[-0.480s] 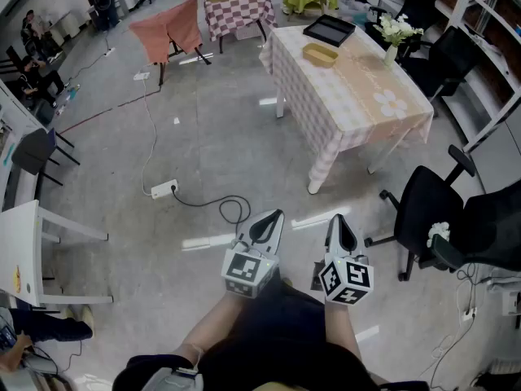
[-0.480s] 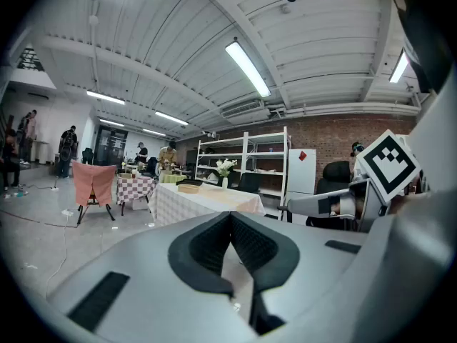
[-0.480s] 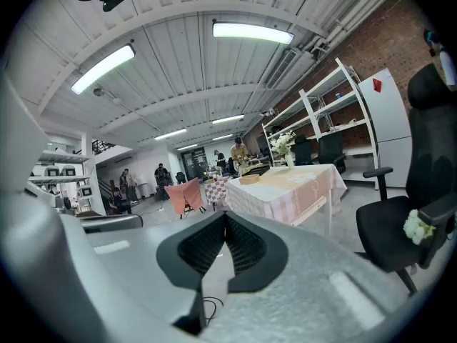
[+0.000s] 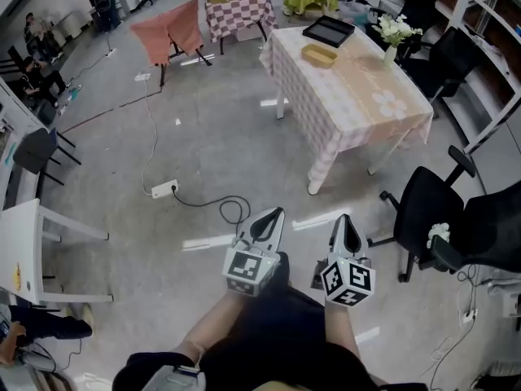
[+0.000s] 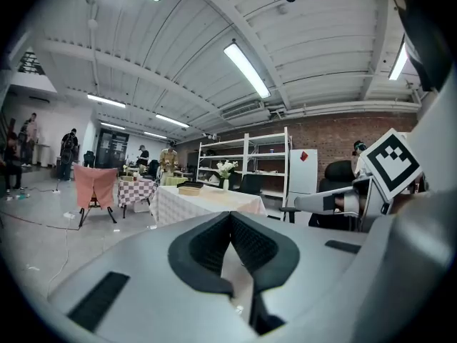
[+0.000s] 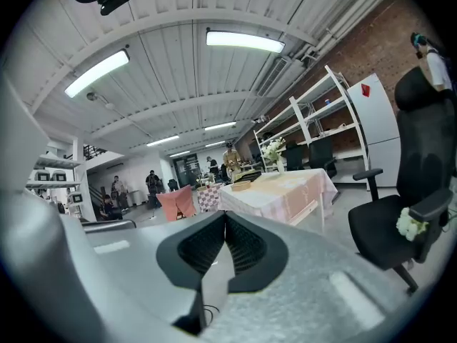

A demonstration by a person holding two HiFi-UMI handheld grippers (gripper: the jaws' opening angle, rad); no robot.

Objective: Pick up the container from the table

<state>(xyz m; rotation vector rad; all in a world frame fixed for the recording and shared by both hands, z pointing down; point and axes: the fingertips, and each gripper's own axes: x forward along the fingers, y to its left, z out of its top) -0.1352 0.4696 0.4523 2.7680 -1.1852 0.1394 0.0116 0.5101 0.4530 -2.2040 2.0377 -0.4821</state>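
Observation:
The container (image 4: pixel 320 54), a shallow tan basket, sits on the far half of a table (image 4: pixel 366 104) covered with a pink checked cloth, well ahead of me. It also shows small in the left gripper view (image 5: pixel 190 190) and the right gripper view (image 6: pixel 241 186). My left gripper (image 4: pixel 271 218) and right gripper (image 4: pixel 344 223) hang side by side over the floor in front of my body, far from the table. Both point nearly level towards it. The left gripper (image 5: pixel 230 216) and the right gripper (image 6: pixel 226 216) each have their pads together, with nothing between them.
On the same table lie a black tray (image 4: pixel 329 30) and a vase of white flowers (image 4: pixel 392 35). A black office chair (image 4: pixel 431 210) stands at the right. A power strip with cable (image 4: pixel 164 189) lies on the floor, and a white table (image 4: pixel 20 251) stands left. People stand in the far left corner.

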